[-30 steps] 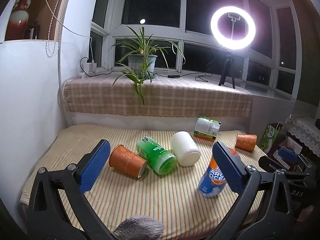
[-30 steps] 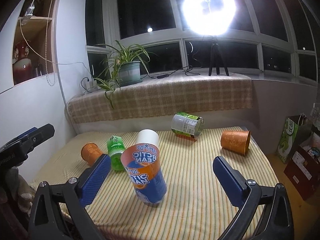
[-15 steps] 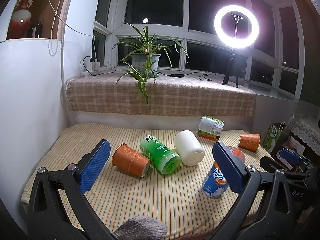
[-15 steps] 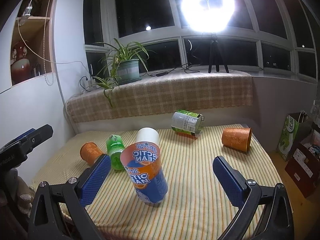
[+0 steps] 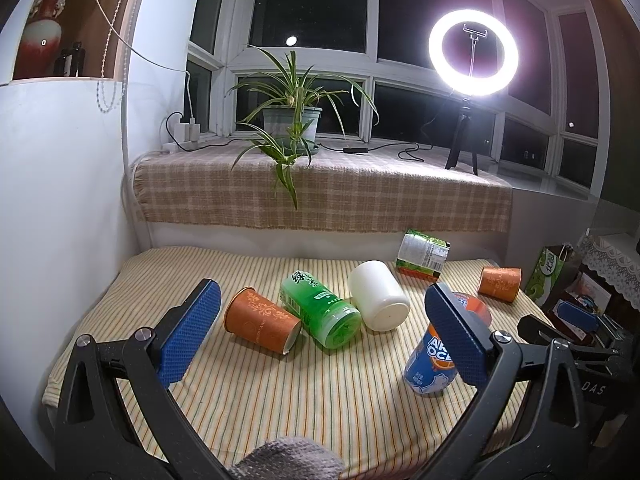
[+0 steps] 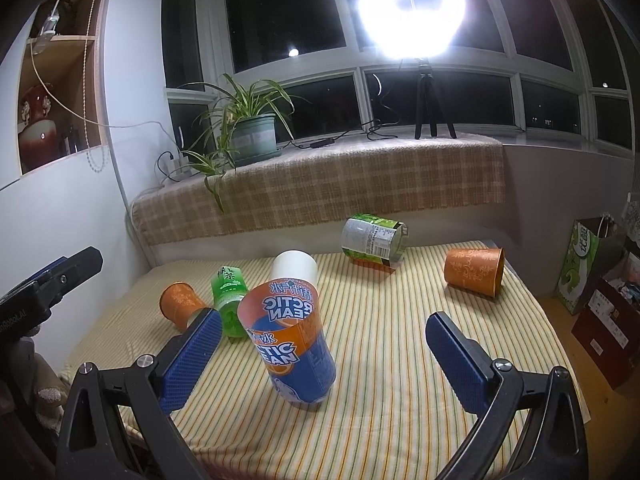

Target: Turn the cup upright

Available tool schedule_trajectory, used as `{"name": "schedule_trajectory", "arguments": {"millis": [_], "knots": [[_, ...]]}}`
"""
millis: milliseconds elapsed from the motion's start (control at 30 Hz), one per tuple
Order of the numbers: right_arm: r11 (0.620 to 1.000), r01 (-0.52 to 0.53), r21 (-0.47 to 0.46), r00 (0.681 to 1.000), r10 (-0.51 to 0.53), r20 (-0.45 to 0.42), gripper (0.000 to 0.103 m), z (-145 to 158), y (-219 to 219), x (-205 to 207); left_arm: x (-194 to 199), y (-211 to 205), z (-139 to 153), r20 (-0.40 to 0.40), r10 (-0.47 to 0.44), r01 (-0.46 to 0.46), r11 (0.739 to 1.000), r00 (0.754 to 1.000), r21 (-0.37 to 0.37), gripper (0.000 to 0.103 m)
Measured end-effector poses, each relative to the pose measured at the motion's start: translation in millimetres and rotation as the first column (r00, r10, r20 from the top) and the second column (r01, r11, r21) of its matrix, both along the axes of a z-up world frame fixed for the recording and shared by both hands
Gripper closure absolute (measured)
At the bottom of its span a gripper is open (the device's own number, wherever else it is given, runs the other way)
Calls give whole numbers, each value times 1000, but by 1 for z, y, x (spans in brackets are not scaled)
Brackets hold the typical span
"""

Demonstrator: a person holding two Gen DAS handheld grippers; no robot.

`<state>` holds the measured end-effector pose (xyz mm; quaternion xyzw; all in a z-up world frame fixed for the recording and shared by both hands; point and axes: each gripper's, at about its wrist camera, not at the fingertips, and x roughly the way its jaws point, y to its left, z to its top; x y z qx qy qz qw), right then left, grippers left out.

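Observation:
A blue and orange printed cup (image 6: pixel 290 344) stands upright on the striped table (image 6: pixel 392 360), leaning slightly; it also shows in the left wrist view (image 5: pixel 434 360), partly behind a finger. Lying on their sides are an orange cup (image 5: pixel 260 320), a green cup (image 5: pixel 320 308), a white cup (image 5: pixel 380 296), a green-labelled cup (image 5: pixel 422 254) and a second orange cup (image 5: pixel 500 282). My left gripper (image 5: pixel 320 332) is open and empty, above the near table edge. My right gripper (image 6: pixel 324 360) is open, with the upright cup between its fingers, untouched.
A checked ledge (image 5: pixel 320 188) behind the table carries a potted plant (image 5: pixel 292 120) and a ring light (image 5: pixel 472 52) on a tripod. A white wall (image 5: pixel 60 200) bounds the left. Bags and boxes (image 6: pixel 592 272) stand on the floor to the right.
Both grippers have drifted slightly, so the scene shifts a little in each view. The cups have not moved, and both grippers stay open.

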<state>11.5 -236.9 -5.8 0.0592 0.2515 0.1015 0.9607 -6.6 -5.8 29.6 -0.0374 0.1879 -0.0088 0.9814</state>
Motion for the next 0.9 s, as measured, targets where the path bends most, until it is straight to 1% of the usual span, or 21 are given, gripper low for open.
{"name": "schedule_trajectory", "arguments": {"millis": [900], "knots": [[1000,-7,4,1000,8,-22,0,-5,6,5,1,0,1,-1,-1,1,1000,1000,2,0]]}}
